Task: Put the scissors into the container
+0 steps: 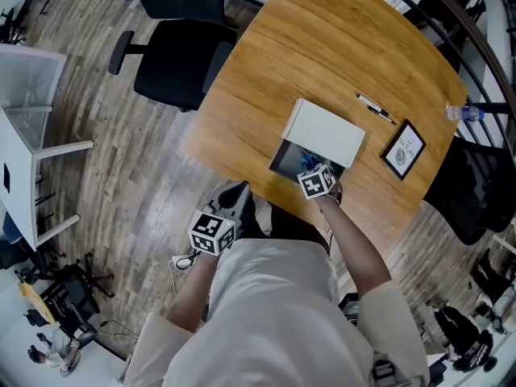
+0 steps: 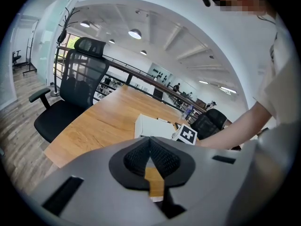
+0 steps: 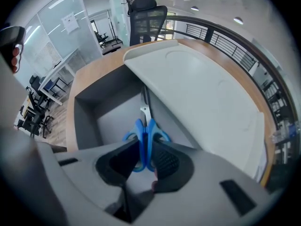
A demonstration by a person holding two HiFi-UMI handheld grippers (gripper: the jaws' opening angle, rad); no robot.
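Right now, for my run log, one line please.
right gripper: shut on scissors | scissors: hanging into container | left gripper: shut, empty

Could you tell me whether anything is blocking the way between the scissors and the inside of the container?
Nothing visible does. The right gripper holds the scissors blades first, straight over the open part of the container, with nothing between them. The white lid covers only the rest of it, just beside the blades.

No text is legible (the framed sign (image 1: pixel 403 149) carries print too small).
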